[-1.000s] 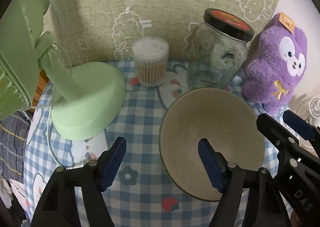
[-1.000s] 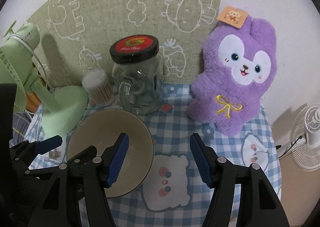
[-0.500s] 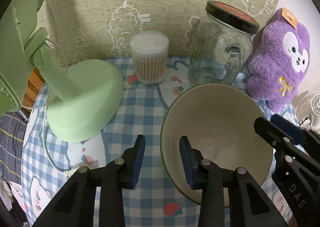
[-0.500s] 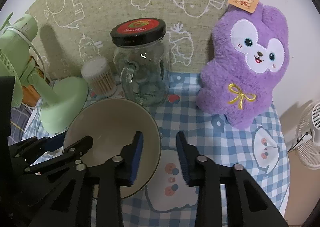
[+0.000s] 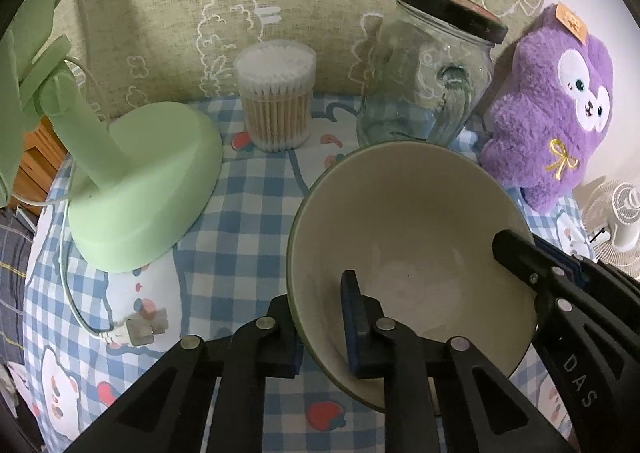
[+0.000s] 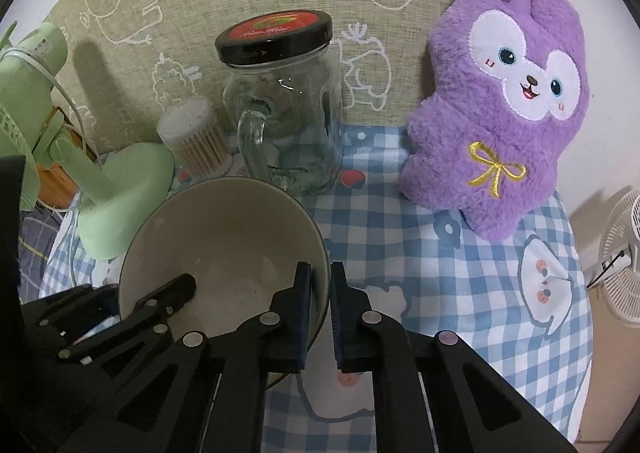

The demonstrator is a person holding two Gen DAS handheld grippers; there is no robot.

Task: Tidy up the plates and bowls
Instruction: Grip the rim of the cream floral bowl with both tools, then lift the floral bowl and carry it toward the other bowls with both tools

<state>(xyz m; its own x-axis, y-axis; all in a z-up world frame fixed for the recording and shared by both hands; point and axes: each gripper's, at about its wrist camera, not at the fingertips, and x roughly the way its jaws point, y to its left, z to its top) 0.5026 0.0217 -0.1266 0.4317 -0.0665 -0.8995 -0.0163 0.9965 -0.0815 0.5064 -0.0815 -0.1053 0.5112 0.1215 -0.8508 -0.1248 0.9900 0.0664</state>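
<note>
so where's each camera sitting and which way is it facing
Left wrist: on the left gripper, looking down-forward at the bowl; its fingers clamp the near-left rim.
Right wrist: on the right gripper, same facing, clamped on the bowl's right rim.
Shared: bowl, glass jar, each other's gripper.

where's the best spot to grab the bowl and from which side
By the rim wall, from above: the bowl sits upright and open, so one finger goes inside and one outside. The left claw and right claw already pinch opposite sides that way.
</note>
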